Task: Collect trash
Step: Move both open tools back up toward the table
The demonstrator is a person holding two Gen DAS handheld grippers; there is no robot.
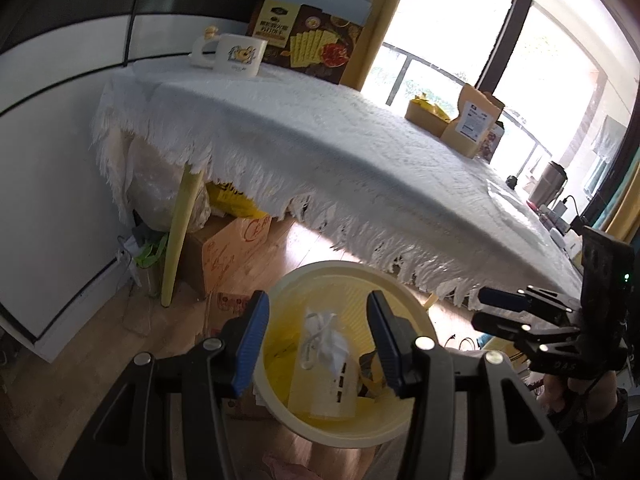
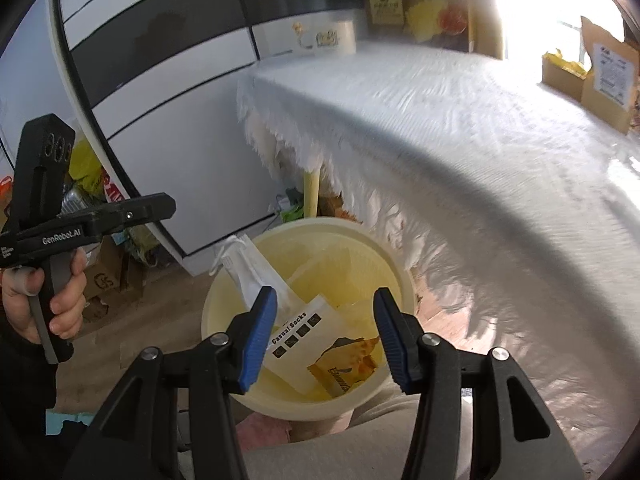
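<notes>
From my remote seat, both claws hang over the pale yellow wastebasket (image 2: 308,360), which stands on the wood floor just in front of the table's fringed edge, I judge so that litter falls straight in. Left of the wastebasket in the right wrist view, a hand (image 2: 40,300) grips the left gripper (image 1: 318,344) by its handle; its blue pads stand apart, released, with nothing between them but the bin's mouth below. Inside the wastebasket lie the collected pieces: a white drawstring pouch (image 2: 244,268) leaning on the near-left rim, a "Casual Socks" packet (image 2: 300,332) across the middle, and an orange snack wrapper (image 2: 348,364) at its lower right. Over the wastebasket, the right gripper (image 2: 326,336) is likewise released, jaws parted and empty, consistent with a drop just made.

Behind the wastebasket, a table draped in a white fringed tablecloth (image 1: 320,152) carries a cartoon mug (image 1: 236,54) and a cracker box (image 1: 308,48) at its far end. Further right of the wastebasket sit open cardboard boxes (image 1: 460,120) before a bright balcony window (image 1: 440,40). Bags and cartons crowd the floor under the table, left of the wastebasket.
</notes>
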